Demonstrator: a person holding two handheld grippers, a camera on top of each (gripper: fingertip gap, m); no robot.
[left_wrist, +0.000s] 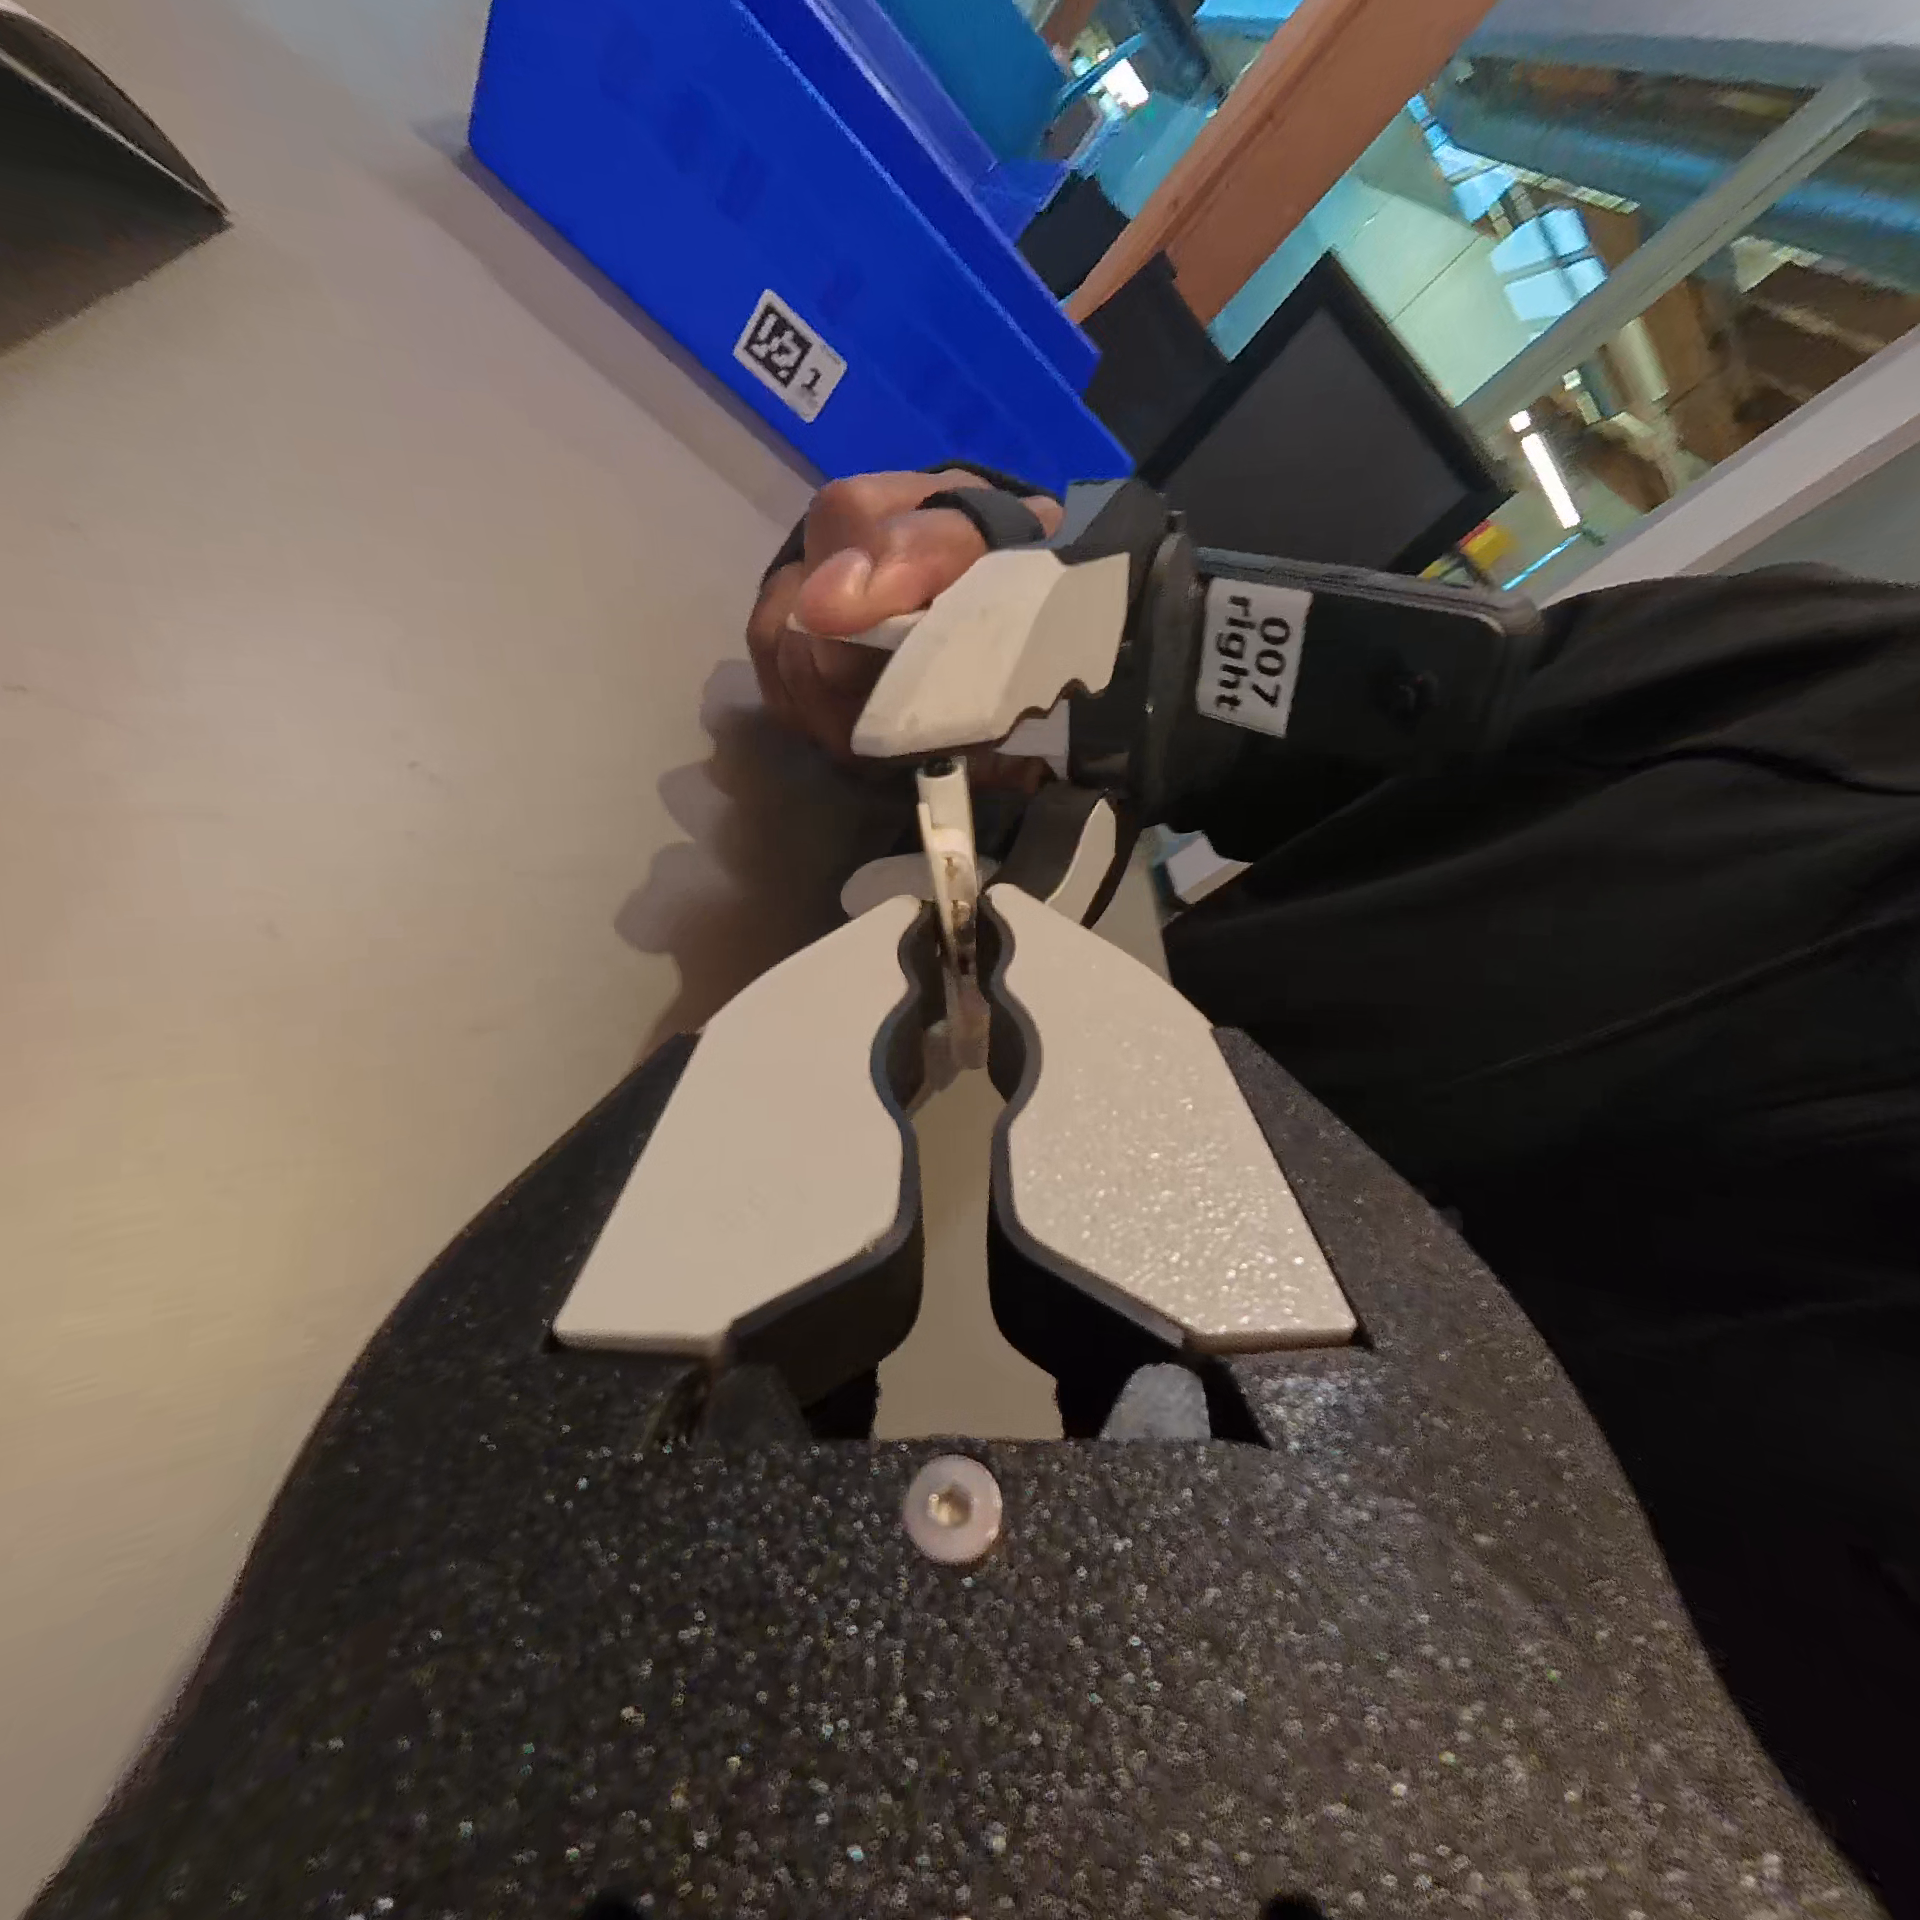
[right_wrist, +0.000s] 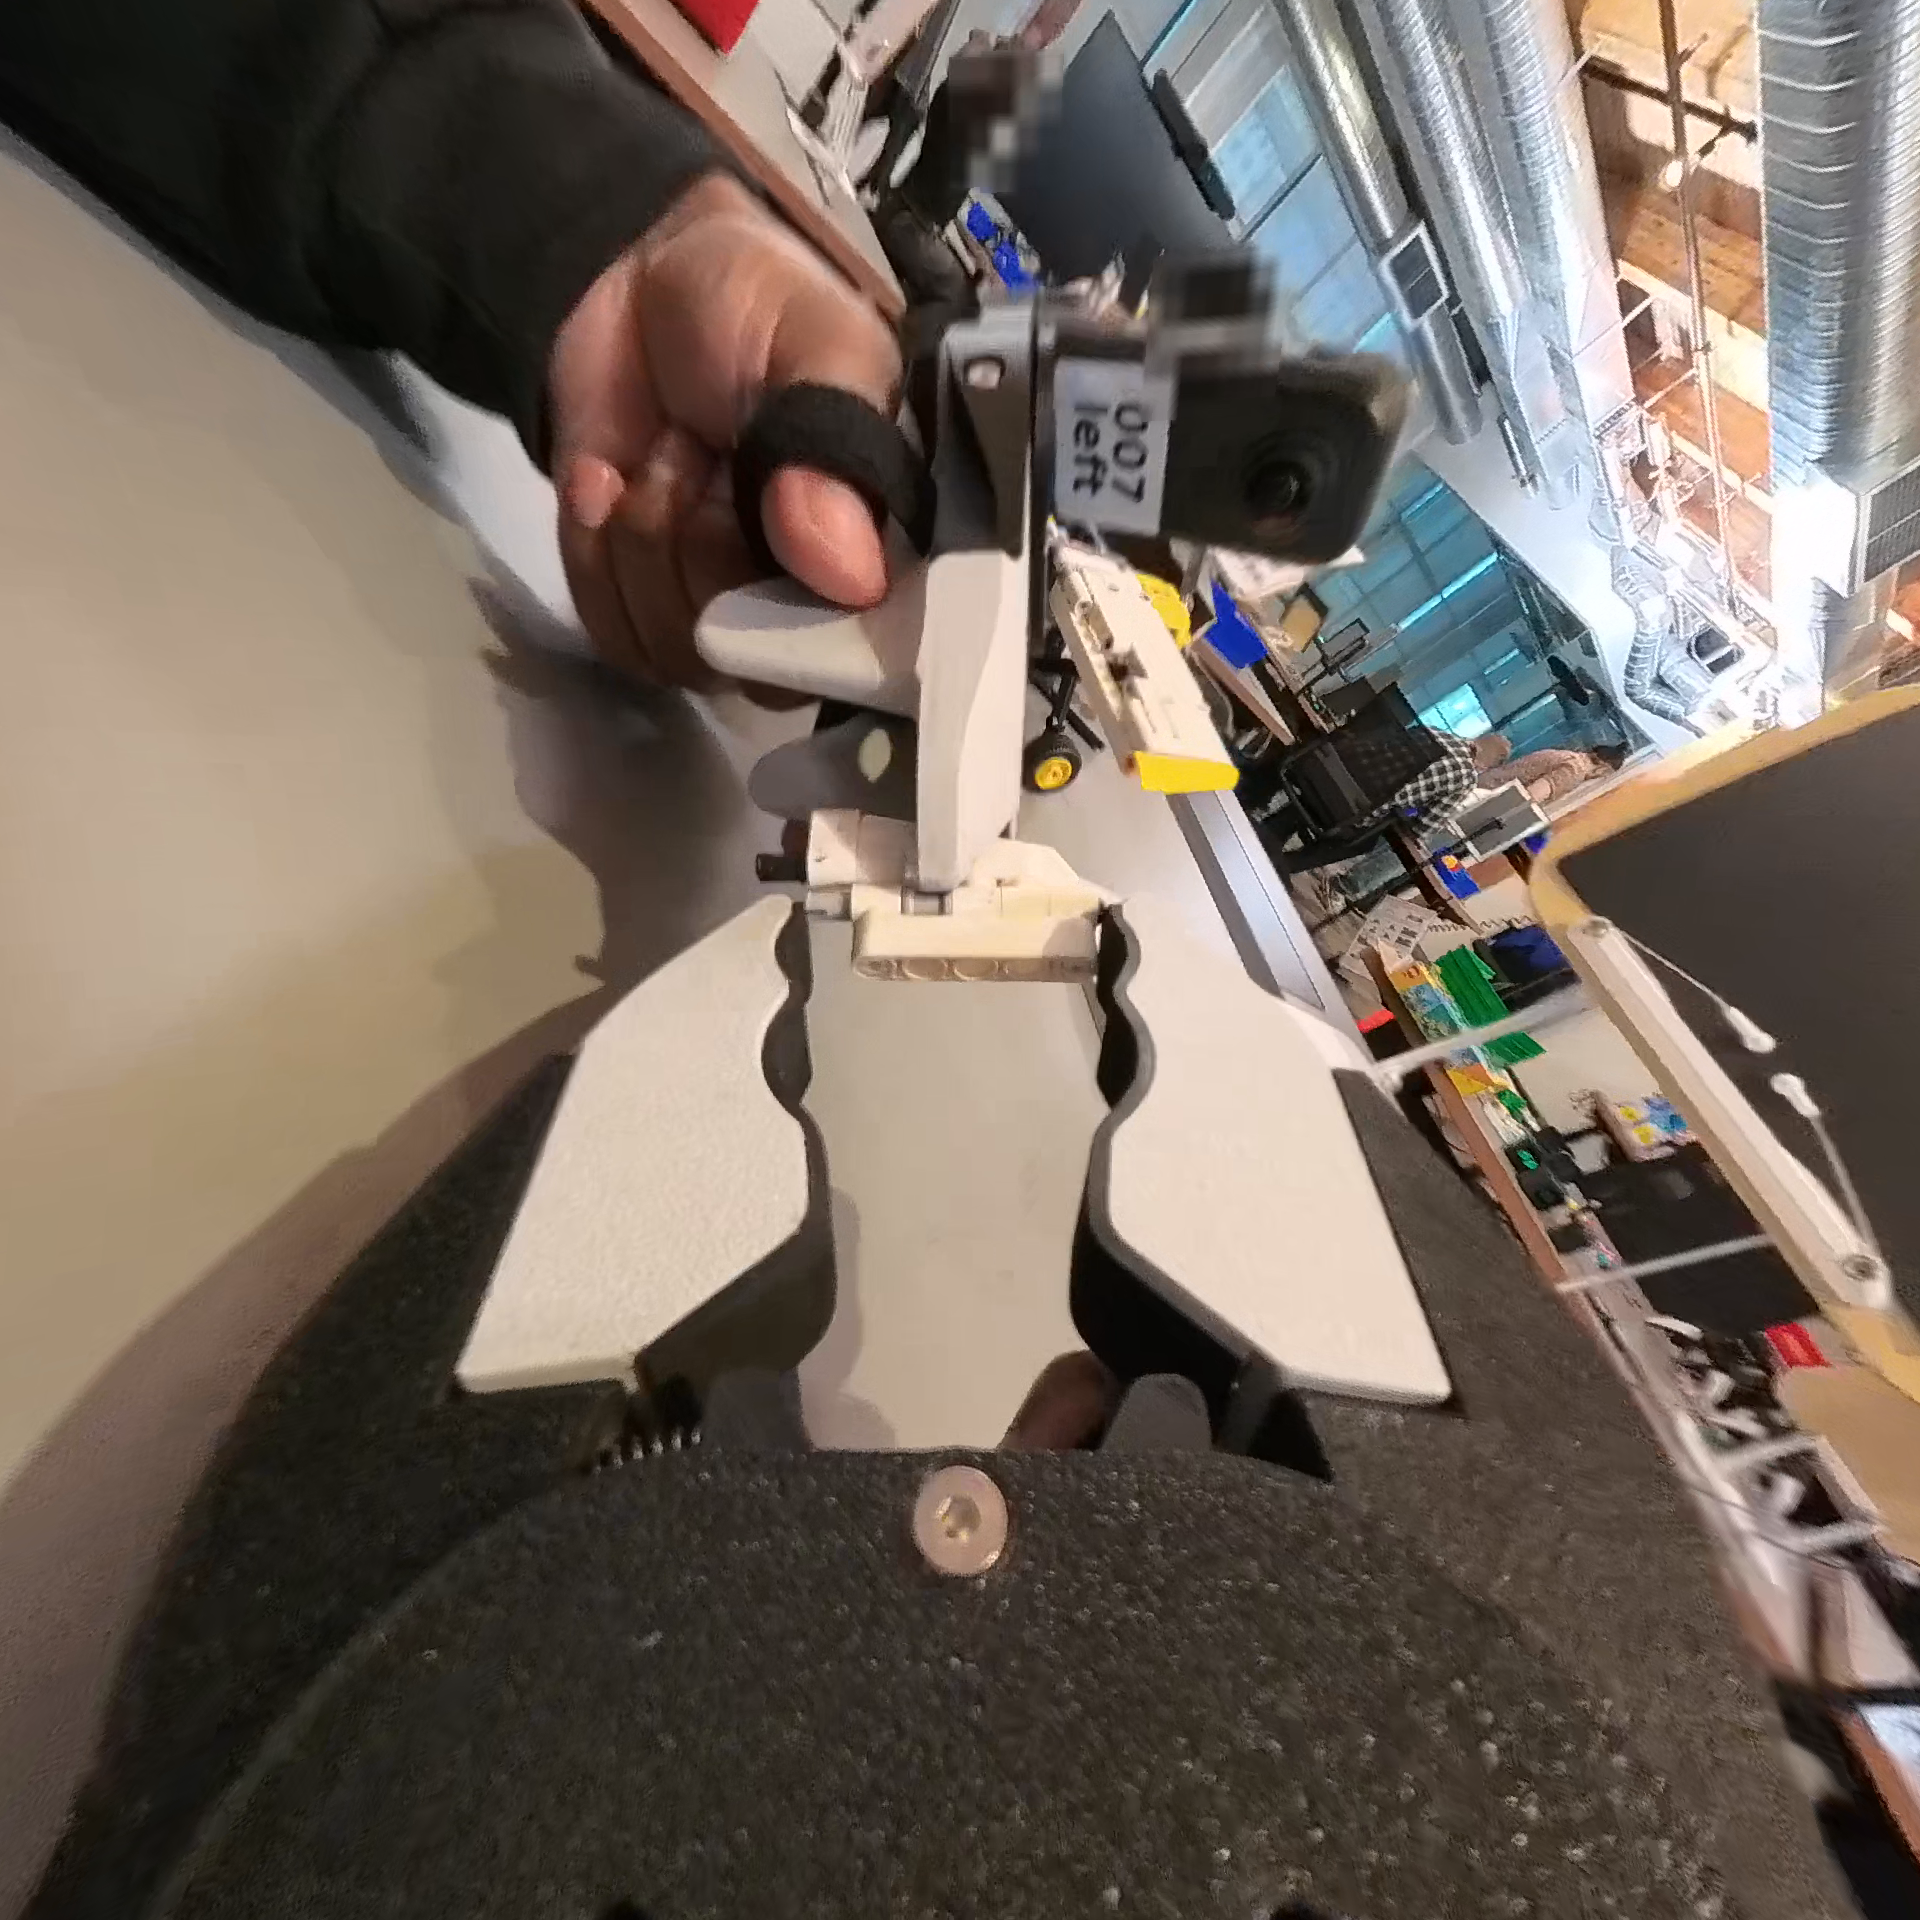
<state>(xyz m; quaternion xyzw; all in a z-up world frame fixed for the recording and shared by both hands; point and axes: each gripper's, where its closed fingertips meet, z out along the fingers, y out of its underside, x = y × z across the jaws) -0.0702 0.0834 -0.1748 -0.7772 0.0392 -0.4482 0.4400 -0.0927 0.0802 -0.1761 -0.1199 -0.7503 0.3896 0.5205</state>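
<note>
**Both grippers on one white brick assembly**

Left wrist view: left gripper nearly closed, pinching the thin edge of white brick assembly; right gripper just beyond. Pale table, blue bin.

Right wrist view: right gripper wide, its fingertips spanning the same piece lengthwise. Cluttered workshop behind.

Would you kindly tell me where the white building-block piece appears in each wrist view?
Left wrist view: white building-block piece, edge-on at centre, pinched by the left hand-held gripper.
Right wrist view: broadside at centre, between the right hand-held gripper's fingertips.
Shared landmark: pale table.
</note>
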